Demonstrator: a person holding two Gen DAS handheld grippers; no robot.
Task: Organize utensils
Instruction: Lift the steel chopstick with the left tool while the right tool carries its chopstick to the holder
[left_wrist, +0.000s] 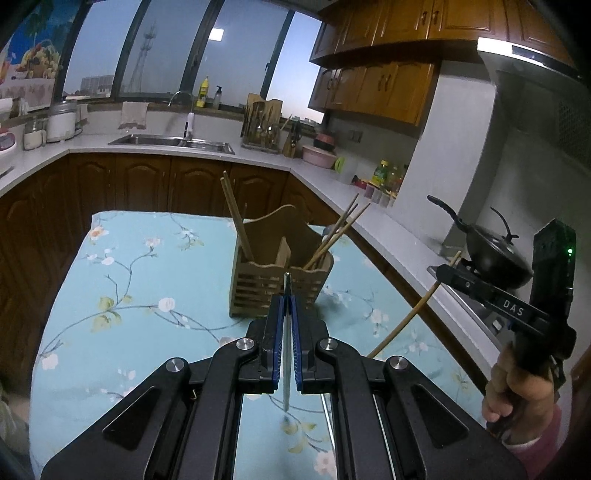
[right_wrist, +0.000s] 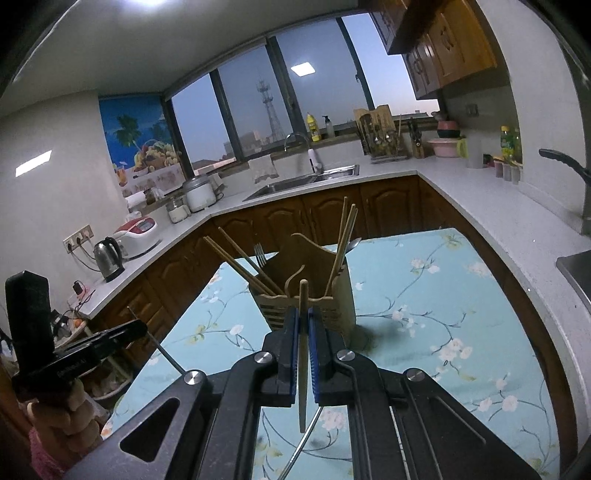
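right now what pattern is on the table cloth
Light blue tablecloth with white blossoms on thin branches, clearest in the right wrist view.

Black jaws, blue pads (left_wrist: 276, 343), pink sleeve (left_wrist: 535, 445)

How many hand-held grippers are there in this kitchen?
2. The left hand-held gripper is shut on a thin metal stick; the right hand-held gripper is shut on a wooden chopstick. Both point at the wooden holder.
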